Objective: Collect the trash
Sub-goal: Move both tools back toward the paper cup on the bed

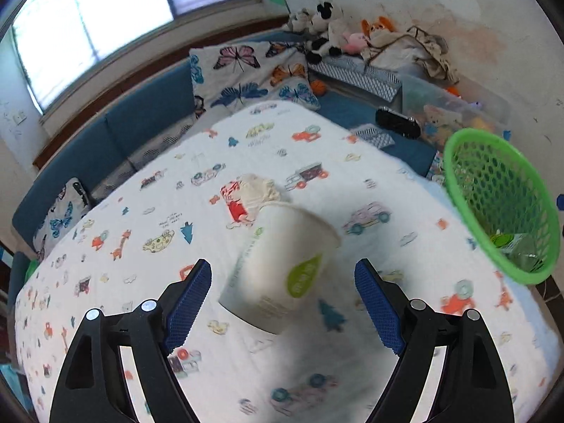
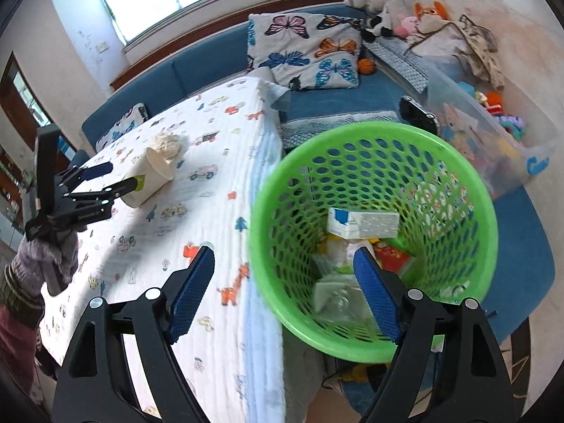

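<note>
White paper cup (image 1: pixel 282 268) lying on its side on the table (image 1: pixel 141 282), crumpled paper wad (image 1: pixel 259 187) right behind its mouth. Left tongs (image 1: pixel 282 303) wide open w/ the cup between the pads, not gripped afaict. Right tongs (image 2: pixel 283 292) open too, empty, hanging over the green basket (image 2: pixel 458 183), which already has a carton (image 2: pixel 363 224) & other trash in it. Prob mid pickup step: next, squeeze gently on the cup, lift, carry over to the basket.
</note>
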Motion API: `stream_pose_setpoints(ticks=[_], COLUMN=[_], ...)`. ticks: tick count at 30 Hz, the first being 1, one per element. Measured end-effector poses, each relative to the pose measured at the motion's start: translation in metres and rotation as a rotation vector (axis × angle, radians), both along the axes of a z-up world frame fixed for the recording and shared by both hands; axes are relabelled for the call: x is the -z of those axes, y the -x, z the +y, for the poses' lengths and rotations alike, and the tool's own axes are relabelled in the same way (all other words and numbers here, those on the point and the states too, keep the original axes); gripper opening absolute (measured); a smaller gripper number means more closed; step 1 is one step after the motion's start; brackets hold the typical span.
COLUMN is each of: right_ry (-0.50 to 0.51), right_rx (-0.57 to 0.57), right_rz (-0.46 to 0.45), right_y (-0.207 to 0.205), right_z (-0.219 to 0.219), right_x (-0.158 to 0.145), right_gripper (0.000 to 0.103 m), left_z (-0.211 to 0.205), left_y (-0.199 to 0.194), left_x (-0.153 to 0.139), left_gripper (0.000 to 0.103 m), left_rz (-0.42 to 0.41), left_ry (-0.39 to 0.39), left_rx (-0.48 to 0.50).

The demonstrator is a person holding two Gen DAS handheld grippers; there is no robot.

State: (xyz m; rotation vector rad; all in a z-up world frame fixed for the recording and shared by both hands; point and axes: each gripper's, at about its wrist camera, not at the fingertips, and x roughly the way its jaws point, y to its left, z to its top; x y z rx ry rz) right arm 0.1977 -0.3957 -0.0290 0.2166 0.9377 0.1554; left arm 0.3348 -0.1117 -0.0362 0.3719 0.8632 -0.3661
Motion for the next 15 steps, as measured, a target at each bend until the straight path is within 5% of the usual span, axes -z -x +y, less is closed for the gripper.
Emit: stream_pose_setpoints(ticks=[15], right_ry=[0.019], right_rx=[-0.062], right_rz=[0.022], right_y=[-0.03], right_z=[0.033], right_x=[0.005], right_gripper=[0.081], left_z=[-0.001], left_y=[-0.033], left_x=[0.029], left_gripper=[0.081], left_rz=[0.073], left_ry=[-0.023], left_rx=[0.074])
